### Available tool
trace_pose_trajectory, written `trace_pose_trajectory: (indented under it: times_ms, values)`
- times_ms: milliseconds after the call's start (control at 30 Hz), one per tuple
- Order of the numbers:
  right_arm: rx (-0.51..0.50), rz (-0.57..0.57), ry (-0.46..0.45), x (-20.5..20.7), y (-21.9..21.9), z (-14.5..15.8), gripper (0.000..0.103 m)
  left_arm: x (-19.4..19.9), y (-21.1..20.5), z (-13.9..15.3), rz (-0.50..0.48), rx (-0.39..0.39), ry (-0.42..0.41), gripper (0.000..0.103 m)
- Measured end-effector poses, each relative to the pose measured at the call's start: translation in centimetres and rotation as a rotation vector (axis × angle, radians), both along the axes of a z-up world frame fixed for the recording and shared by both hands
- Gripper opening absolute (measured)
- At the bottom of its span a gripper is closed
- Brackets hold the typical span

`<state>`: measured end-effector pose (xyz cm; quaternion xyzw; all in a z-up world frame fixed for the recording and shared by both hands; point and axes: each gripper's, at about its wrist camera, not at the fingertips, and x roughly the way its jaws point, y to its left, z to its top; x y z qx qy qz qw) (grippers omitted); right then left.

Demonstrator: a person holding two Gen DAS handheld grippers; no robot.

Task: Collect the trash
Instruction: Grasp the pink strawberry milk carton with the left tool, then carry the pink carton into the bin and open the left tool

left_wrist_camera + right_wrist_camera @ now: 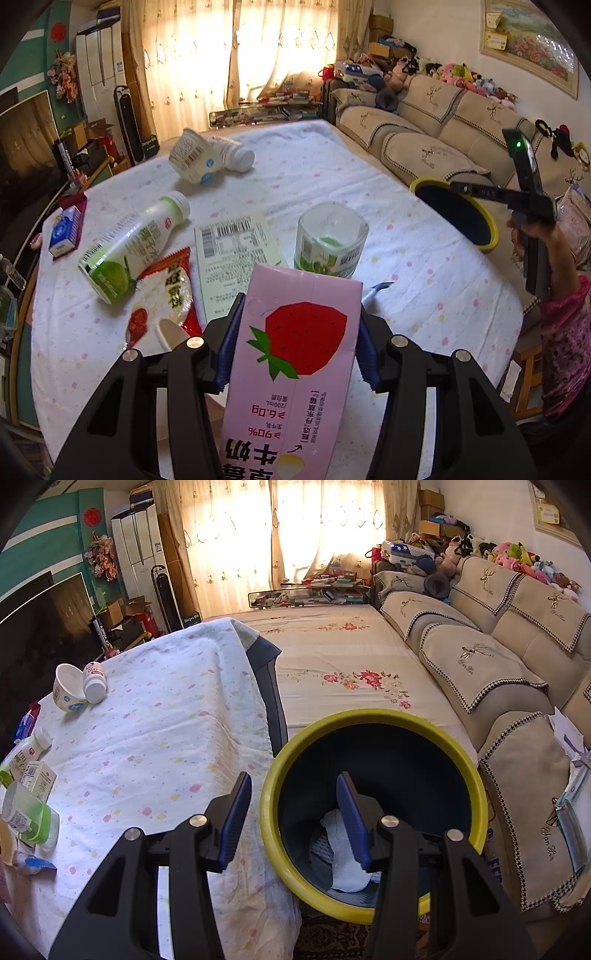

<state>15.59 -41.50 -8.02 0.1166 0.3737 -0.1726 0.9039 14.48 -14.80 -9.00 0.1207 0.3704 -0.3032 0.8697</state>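
My left gripper (pixel 301 314) is shut on a pink strawberry milk carton (pixel 295 369); both blue pads press its sides and it stands above the table's near edge. More trash lies on the white dotted tablecloth (pixel 406 258): a green-labelled bottle (pixel 133 243) on its side, a red snack wrapper (pixel 166 295), a flattened pale carton (pixel 236 258), a clear cup (pixel 330 243), a tipped white bowl (pixel 192 157) and a small white bottle (pixel 236 155). My right gripper (pixel 293 786) stands open with nothing in it over the near rim of the yellow bin (pixel 373 716), which holds crumpled white paper (pixel 343 860).
A small blue and red box (pixel 64 232) sits at the table's left edge. The bin (pixel 491 229) stands off the table's right side, by a beige sofa (pixel 480 672) and a flowered bed cover (pixel 332 657). A person's hand (pixel 532 236) grips the right tool.
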Motion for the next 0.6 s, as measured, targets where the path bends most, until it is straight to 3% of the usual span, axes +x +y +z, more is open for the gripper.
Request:
trace_pose_trajectory:
  times_ms: [300, 600]
  values:
    - [-0.009, -0.014, -0.058, -1.9, -0.1, 1.5, 0.046, -2.8, -2.6, 4.4, -0.069, -0.025, -0.050, 0.053]
    - [-0.045, -0.120, -0.114, -6.8, -3.8, 3.3, 0.046, -2.7, -13.6, 6.0, -0.271, -0.053, -0.034, 0.053]
